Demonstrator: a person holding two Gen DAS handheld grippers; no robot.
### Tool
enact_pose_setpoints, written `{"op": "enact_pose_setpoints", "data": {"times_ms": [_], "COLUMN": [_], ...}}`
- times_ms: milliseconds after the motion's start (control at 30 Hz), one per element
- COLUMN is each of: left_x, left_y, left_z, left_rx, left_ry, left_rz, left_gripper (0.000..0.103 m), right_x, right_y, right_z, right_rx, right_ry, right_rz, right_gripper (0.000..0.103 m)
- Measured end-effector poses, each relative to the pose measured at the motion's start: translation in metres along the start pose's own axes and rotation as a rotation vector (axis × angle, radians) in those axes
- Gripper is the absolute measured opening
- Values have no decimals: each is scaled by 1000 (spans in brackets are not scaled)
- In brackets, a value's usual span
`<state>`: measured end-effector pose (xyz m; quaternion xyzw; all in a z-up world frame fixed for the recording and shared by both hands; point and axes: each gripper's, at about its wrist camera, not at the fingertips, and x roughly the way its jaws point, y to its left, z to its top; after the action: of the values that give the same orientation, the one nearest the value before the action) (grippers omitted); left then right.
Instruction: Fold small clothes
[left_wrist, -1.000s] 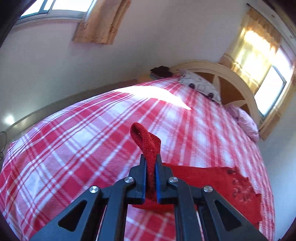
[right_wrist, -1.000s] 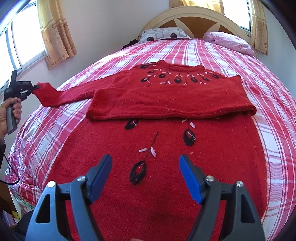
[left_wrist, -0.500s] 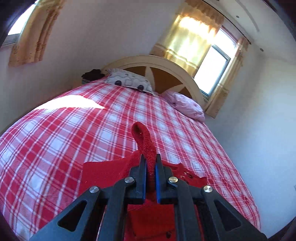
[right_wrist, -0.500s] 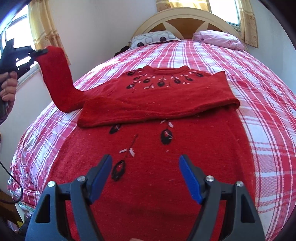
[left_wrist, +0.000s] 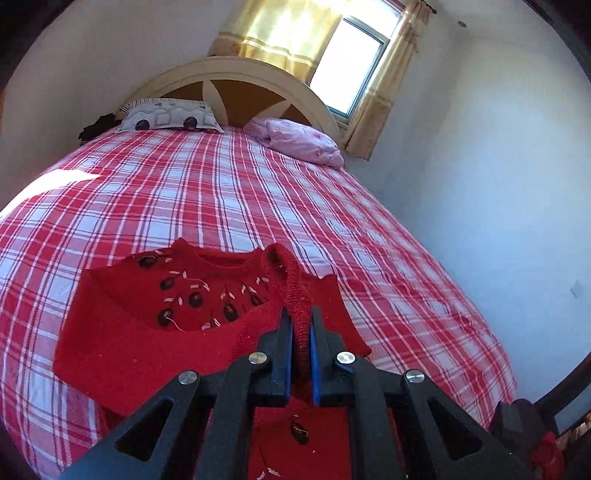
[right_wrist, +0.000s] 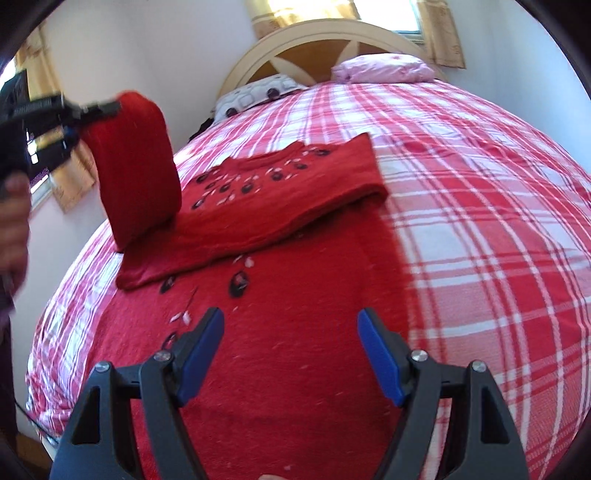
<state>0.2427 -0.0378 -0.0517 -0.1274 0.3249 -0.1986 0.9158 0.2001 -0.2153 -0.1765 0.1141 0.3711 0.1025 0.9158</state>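
Observation:
A red knitted sweater (right_wrist: 295, 362) with dark cherry motifs lies flat on the checked bed, one sleeve folded across its chest. My left gripper (left_wrist: 301, 328) is shut on the cuff of the other sleeve (left_wrist: 291, 284). In the right wrist view that left gripper (right_wrist: 107, 108) holds the sleeve (right_wrist: 136, 170) raised above the sweater's left shoulder. My right gripper (right_wrist: 290, 354) hovers open over the sweater's lower body, nothing between its blue pads.
The red-and-white checked bed (right_wrist: 498, 206) stretches back to a curved headboard (left_wrist: 236, 85). A patterned pillow (left_wrist: 168, 118) and a pink pillow (left_wrist: 295, 142) lie at its head. A white wall runs close along the right side. A person's hand (right_wrist: 13, 206) grips the left tool's handle.
The left gripper has swung the sleeve up off the bed and carried it inward over the sweater, turning toward the headboard. The right gripper has drifted sideways over the sweater's body, still open.

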Motion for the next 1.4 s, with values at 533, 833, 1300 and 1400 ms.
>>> {"op": "enact_pose_setpoints", "data": {"times_ms": [533,833,1300,1400], "left_x": [80,45,27,32], "left_y": [-44,-56,147,156], "left_z": [-70,-59,-61,-68], "left_rx": [208,345,3,-21], "left_ry": [164,41,61,78], "left_rz": [86,59,462,450], "left_gripper": [11,11,11,11], "right_x": [-8,-6,75,101], "right_y": [-44,-47,8,10], "right_z": [6,4,50,50], "right_rx": [150,174,147,169], "right_ry": [-29,-23,143,218], "right_rz": [-61,-45,119,125], "right_gripper": [78,78,74,50]}}
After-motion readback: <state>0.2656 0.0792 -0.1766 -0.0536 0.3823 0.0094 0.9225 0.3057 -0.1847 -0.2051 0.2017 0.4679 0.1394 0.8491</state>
